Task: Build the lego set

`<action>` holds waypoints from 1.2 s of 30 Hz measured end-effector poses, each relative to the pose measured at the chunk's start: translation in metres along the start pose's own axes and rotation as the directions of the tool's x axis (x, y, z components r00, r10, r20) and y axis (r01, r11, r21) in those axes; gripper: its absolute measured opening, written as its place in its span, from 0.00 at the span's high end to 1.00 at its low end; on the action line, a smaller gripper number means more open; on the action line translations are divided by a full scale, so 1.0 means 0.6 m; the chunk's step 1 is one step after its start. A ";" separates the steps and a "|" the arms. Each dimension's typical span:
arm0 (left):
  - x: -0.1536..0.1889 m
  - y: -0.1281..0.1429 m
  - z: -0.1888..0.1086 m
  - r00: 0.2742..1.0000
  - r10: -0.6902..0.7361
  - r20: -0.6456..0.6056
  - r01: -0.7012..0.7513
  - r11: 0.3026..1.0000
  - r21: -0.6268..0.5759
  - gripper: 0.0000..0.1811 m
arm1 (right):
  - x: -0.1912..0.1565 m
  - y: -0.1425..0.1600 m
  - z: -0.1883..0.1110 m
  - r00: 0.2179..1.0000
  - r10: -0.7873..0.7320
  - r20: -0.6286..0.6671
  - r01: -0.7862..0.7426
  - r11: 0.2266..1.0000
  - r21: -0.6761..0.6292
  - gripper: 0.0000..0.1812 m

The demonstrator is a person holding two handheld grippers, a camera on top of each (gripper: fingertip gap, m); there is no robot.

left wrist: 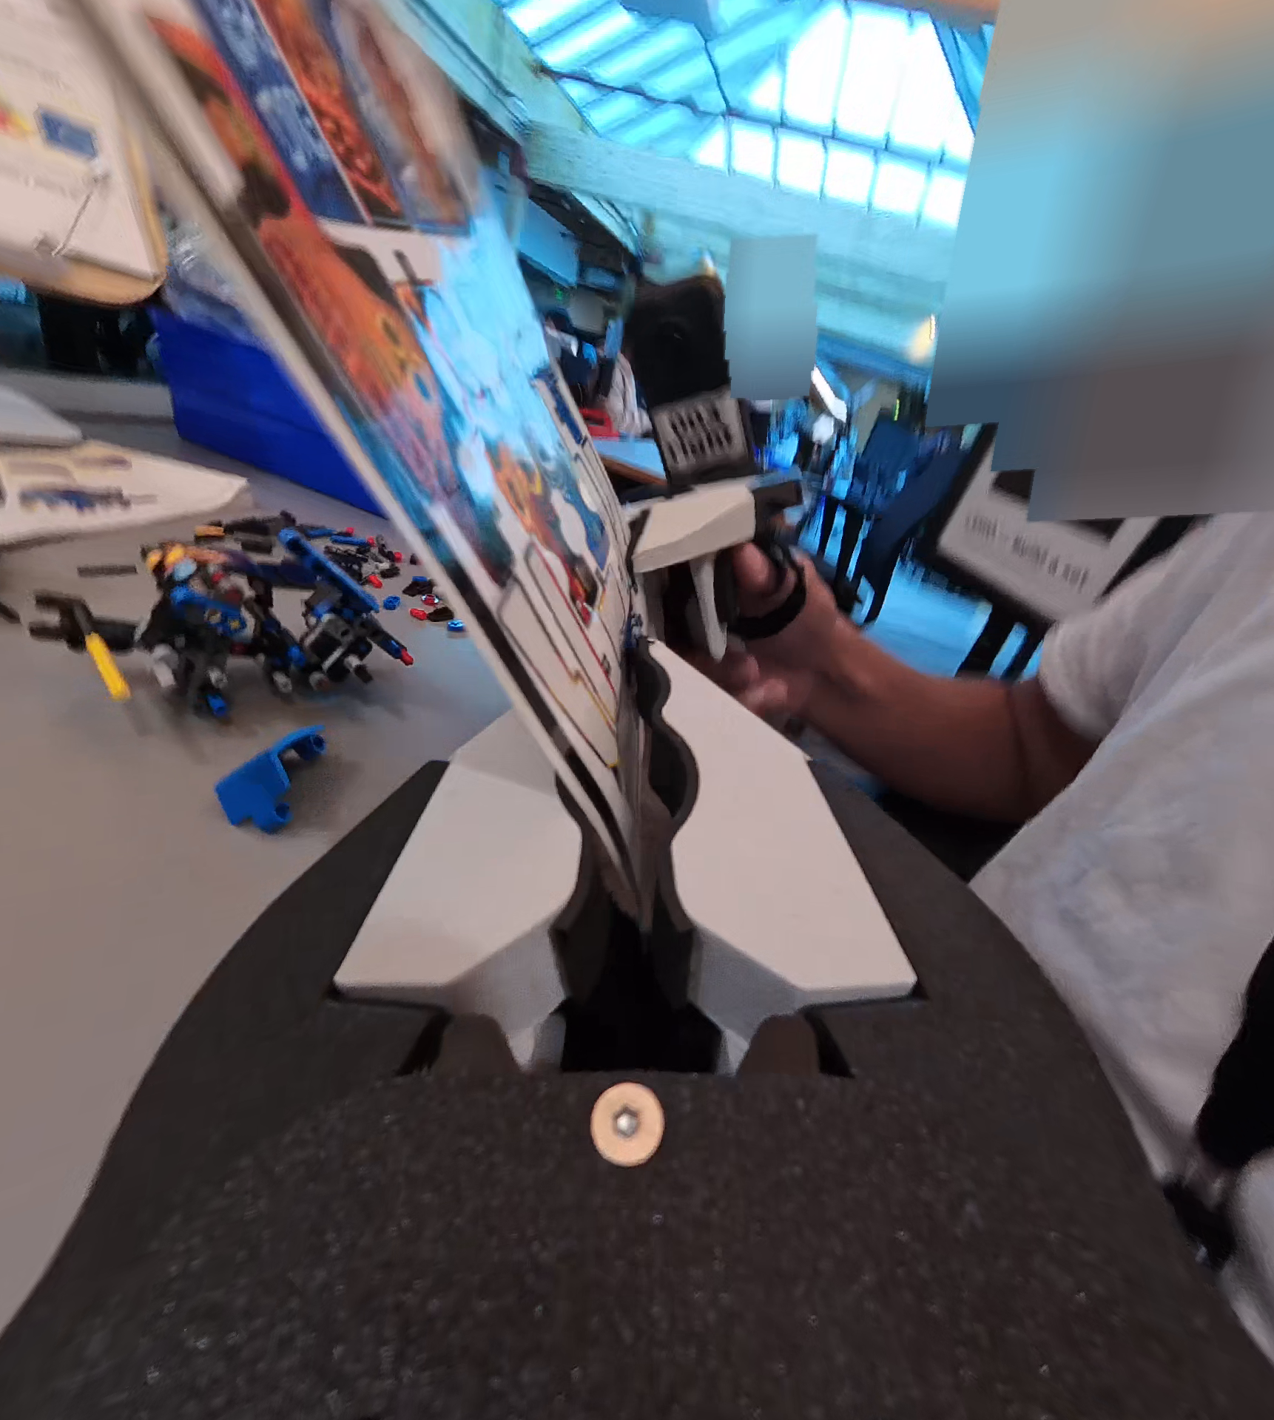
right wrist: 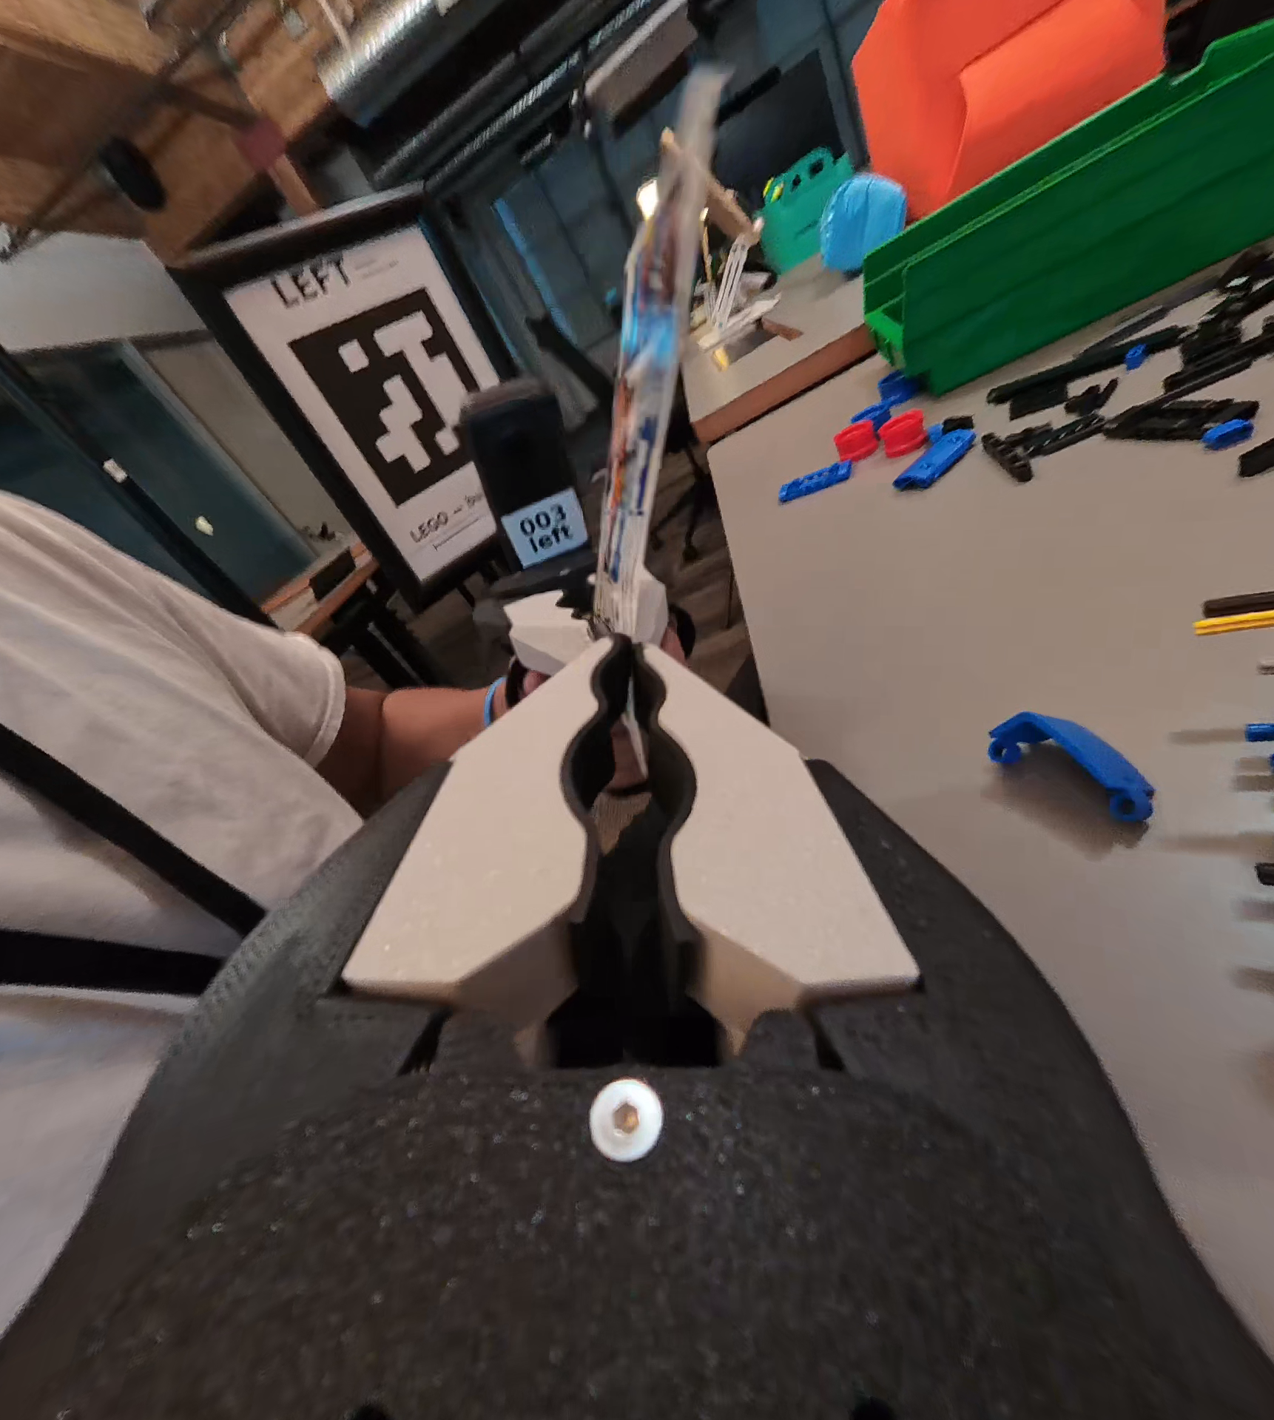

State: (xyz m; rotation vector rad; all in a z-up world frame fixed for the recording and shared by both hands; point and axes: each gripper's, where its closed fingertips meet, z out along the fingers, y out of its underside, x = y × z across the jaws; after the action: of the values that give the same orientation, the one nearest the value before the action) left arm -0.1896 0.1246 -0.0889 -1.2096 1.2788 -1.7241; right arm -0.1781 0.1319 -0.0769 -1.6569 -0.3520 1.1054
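Observation:
Both grippers are shut on the same printed instruction booklet (left wrist: 465,430) and hold it upright above the table edge. My left gripper (left wrist: 641,668) clamps its lower edge. My right gripper (right wrist: 630,653) pinches the booklet (right wrist: 645,399), seen edge-on, at its fingertips. The right gripper also shows behind the booklet in the left wrist view (left wrist: 703,530), held by a hand. A partly built blue and black lego model (left wrist: 257,607) stands on the grey table (left wrist: 42,845). A blue curved piece (left wrist: 269,780) lies alone near it, also in the right wrist view (right wrist: 1072,761).
Small loose pieces (left wrist: 388,553) lie behind the model. Black beams (right wrist: 1172,384), red wheels (right wrist: 880,438) and blue parts lie near a green bin (right wrist: 1118,230). A blue bin (left wrist: 249,399) and paper sheets stand at the back. A person in a white shirt (right wrist: 119,653) sits close. Left and right tips are no more than a few centimetres apart. From either gripper's tips it is about 12 centimetres to the blue curved piece (left wrist: 269,780).

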 end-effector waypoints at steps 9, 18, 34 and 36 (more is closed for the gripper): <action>-0.021 -0.021 0.000 0.939 -0.341 -0.043 0.342 0.918 0.199 1.00 | 0.018 -0.012 0.006 0.997 0.005 -0.075 0.011 0.978 0.206 1.00; -0.019 -0.026 -0.008 0.958 -0.282 -0.050 0.287 0.940 0.185 1.00 | 0.012 -0.021 -0.008 0.784 -0.494 -0.376 0.524 0.851 -0.026 0.89; 0.025 -0.025 -0.007 0.985 0.173 -0.009 -0.171 0.981 0.094 1.00 | -0.035 -0.016 0.004 0.691 -0.651 -0.313 0.644 0.752 -0.143 0.87; 0.028 -0.024 -0.007 0.979 0.201 -0.009 -0.200 0.976 0.091 1.00 | -0.036 -0.005 0.009 0.723 -0.634 -0.276 0.613 0.772 -0.168 0.86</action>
State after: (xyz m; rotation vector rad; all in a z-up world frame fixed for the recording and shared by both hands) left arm -0.1993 0.1155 -0.0705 -0.9798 1.2740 -1.6309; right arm -0.1927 0.1212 -0.0638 -1.5592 -0.6819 0.3067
